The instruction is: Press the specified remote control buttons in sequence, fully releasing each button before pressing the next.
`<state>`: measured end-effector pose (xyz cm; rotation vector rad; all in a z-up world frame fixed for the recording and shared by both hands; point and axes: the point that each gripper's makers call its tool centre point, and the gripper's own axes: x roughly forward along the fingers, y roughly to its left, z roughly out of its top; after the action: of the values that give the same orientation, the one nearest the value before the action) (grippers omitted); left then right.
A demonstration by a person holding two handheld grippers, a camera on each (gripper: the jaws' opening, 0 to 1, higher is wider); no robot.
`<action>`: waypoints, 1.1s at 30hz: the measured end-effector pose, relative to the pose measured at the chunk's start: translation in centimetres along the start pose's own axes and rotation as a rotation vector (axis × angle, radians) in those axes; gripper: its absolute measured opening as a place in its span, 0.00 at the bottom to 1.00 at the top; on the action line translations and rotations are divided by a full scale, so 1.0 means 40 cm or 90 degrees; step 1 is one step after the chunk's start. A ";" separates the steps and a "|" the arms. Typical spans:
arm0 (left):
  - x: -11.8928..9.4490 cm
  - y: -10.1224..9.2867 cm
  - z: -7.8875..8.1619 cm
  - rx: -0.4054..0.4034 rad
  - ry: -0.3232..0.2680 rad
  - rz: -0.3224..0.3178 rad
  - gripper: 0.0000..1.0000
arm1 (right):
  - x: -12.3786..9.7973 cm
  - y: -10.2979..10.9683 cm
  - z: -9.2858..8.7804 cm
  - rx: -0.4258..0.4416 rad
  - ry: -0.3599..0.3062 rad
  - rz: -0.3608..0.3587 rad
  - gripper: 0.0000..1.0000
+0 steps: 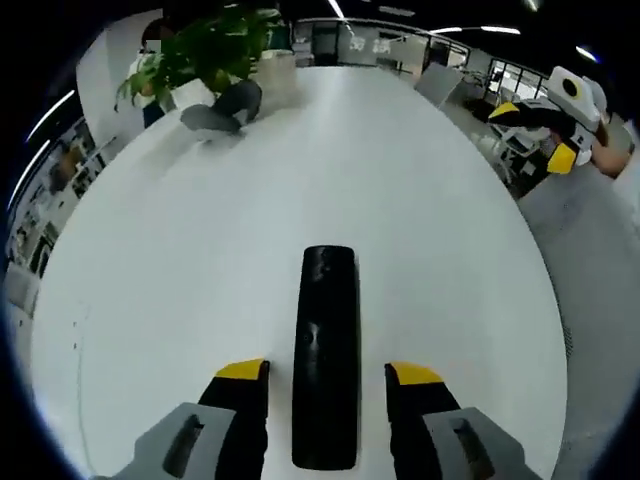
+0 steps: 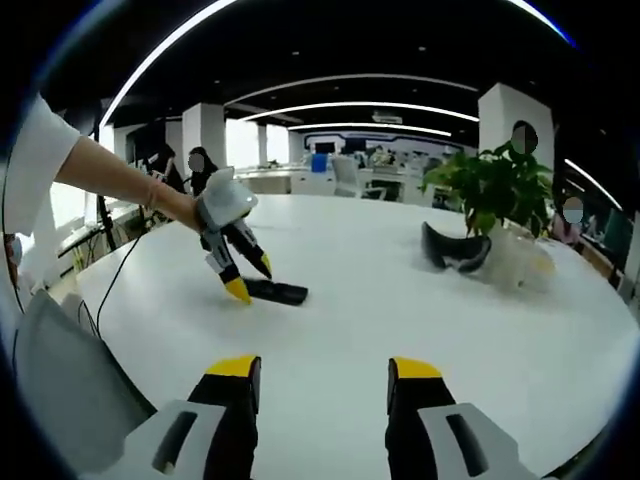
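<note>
Remote control: the black remote control (image 1: 325,355) lies flat on the white table (image 1: 180,290), lengthwise between the left gripper's two jaws and reaching out ahead of their tips. In the right gripper view it (image 2: 276,291) sits just under the tips of the left gripper.
Buttons: too dark to make out on the remote's top face; I cannot tell which one is meant first.
Left gripper: the left gripper (image 1: 327,373) has its jaws apart, one on either side of the remote, with a clear strip of table showing on both sides, so not clamped. From the right gripper view it (image 2: 252,278) angles down over the remote's near end, a person's hand behind it.
Right gripper: the right gripper (image 2: 325,369) is held well back from the remote with its jaws apart and nothing between them.
Surroundings: a potted plant (image 2: 490,185) and a dark curved object (image 2: 450,250) stand further off, beyond the right gripper.
Risk: the remote lies loose on a smooth table, so an off-centre press could probably skid or tip it; with the buttons so hard to read, a jaw tip might land on the wrong one or catch two at once.
</note>
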<state>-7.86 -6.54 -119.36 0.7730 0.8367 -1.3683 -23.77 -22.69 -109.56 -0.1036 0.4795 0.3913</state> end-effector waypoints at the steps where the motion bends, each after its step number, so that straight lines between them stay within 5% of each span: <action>1: 0.000 0.007 0.000 0.000 0.004 0.001 0.41 | 0.000 0.000 0.000 -0.003 0.001 0.000 0.49; 7: 0.003 -0.002 0.001 0.040 0.026 -0.008 0.25 | -0.001 -0.002 -0.002 -0.003 0.002 -0.001 0.47; 33: -0.004 -0.070 -0.006 0.029 0.022 0.002 0.24 | -0.002 -0.002 -0.010 0.000 0.009 0.003 0.42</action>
<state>-10.66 -6.42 -119.30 0.8350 0.8339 -1.3788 -23.98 -22.87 -109.89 -0.1054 0.4940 0.3954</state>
